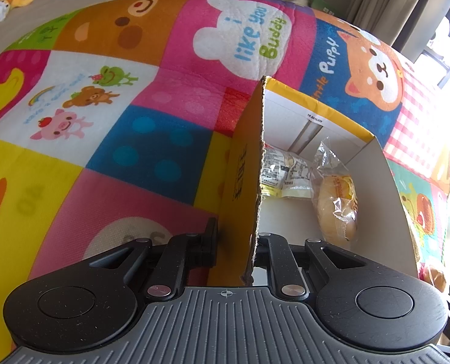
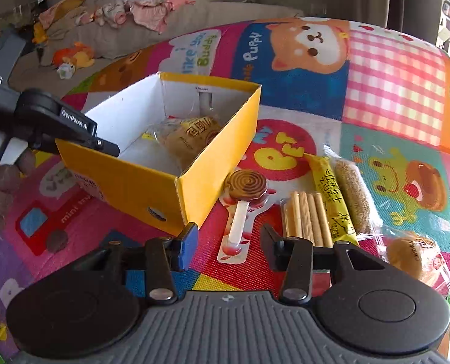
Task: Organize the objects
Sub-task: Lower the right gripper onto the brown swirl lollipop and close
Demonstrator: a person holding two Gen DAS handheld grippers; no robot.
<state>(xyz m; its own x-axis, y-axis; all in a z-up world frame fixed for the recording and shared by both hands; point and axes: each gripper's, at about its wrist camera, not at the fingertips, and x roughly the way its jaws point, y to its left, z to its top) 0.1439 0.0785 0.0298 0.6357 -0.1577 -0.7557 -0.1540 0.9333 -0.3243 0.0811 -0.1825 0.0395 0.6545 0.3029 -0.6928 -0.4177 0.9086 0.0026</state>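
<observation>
A yellow cardboard box [image 2: 127, 188] with a white inside stands open on the play mat. My left gripper [image 1: 235, 242] is shut on the box's near wall [image 1: 243, 163], one finger inside and one outside; it shows as well in the right wrist view [image 2: 103, 145]. In the box lie a wrapped bun [image 1: 337, 209] and a printed snack packet [image 1: 285, 173]. My right gripper [image 2: 229, 242] is open low over a wrapped swirl lollipop [image 2: 246, 186]. The lollipop's stick end lies between the fingers, and the pads stand clear of it.
Right of the lollipop lie a pack of biscuit sticks [image 2: 307, 218], a yellow snack bar [image 2: 331, 194], a sesame bar [image 2: 354, 194] and another wrapped bun [image 2: 413, 254]. The colourful mat [image 2: 392, 91] ends at a green edge at right. A sofa holds a plush toy [image 2: 73, 56] and clothes.
</observation>
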